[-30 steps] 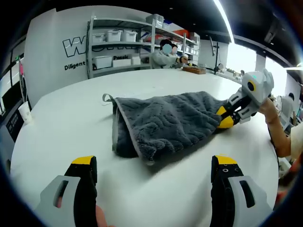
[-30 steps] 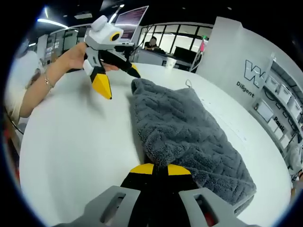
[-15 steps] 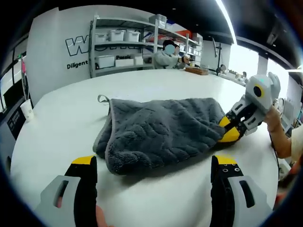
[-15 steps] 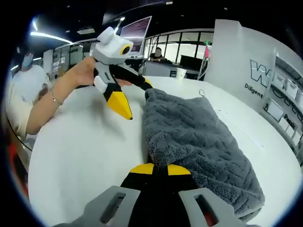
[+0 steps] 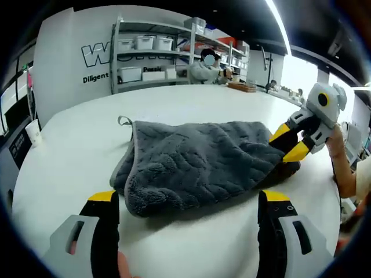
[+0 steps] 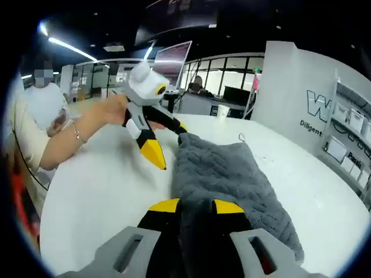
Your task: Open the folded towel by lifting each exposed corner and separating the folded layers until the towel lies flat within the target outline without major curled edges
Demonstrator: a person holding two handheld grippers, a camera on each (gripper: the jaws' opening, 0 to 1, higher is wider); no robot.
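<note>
A dark grey towel (image 5: pixel 197 159) lies folded on the white table (image 5: pixel 69 156), its hanging loop (image 5: pixel 123 120) at the far left corner. My left gripper (image 5: pixel 190 197) is open, its jaws wide apart at the towel's near edge with nothing held. In the right gripper view, a hand holds the left gripper (image 6: pixel 167 139) next to the towel's far end. My right gripper (image 5: pixel 290 142) hovers at the towel's right end with jaws spread. In its own view my right gripper (image 6: pixel 197 205) is open, with the towel (image 6: pixel 223 174) lying between the jaws.
A metal shelf (image 5: pixel 151 52) with white bins stands against the back wall, a seated person (image 5: pixel 206 66) beside it. A cup (image 5: pixel 32 136) sits at the table's far left edge. The person (image 6: pixel 40 116) holding the grippers stands at the table's side.
The right gripper's jaws have parted and let go of the towel's end. The towel has settled lower and flatter on the table. The left gripper stays open.
</note>
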